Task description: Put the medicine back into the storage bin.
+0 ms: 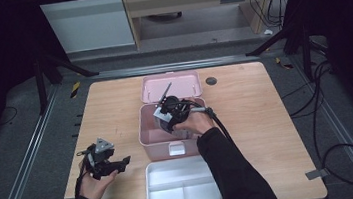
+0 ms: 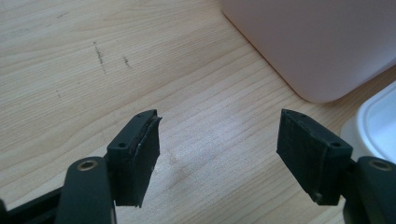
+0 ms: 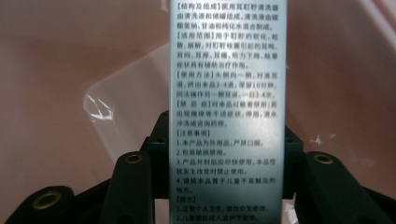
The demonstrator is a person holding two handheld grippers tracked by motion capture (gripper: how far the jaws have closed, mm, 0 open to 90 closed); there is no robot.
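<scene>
Right gripper (image 1: 166, 112) was down inside the open pink storage box (image 1: 150, 132) at the table's middle, jaws clamped on a slim medicine carton (image 3: 228, 107), its long axis running straight out from them. Left gripper (image 1: 116, 164) sat spread and empty near the table's left edge, so farther off.

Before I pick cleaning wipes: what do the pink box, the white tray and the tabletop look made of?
Pink box: likely moulded plastic, smooth and faintly glossy, with rounded corners. White tray: likely plastic too, with moulded dividers and a soft sheen. Tabletop: light wood or wood-look laminate, matte, printed or real grain lines; which one, unclear.
</scene>
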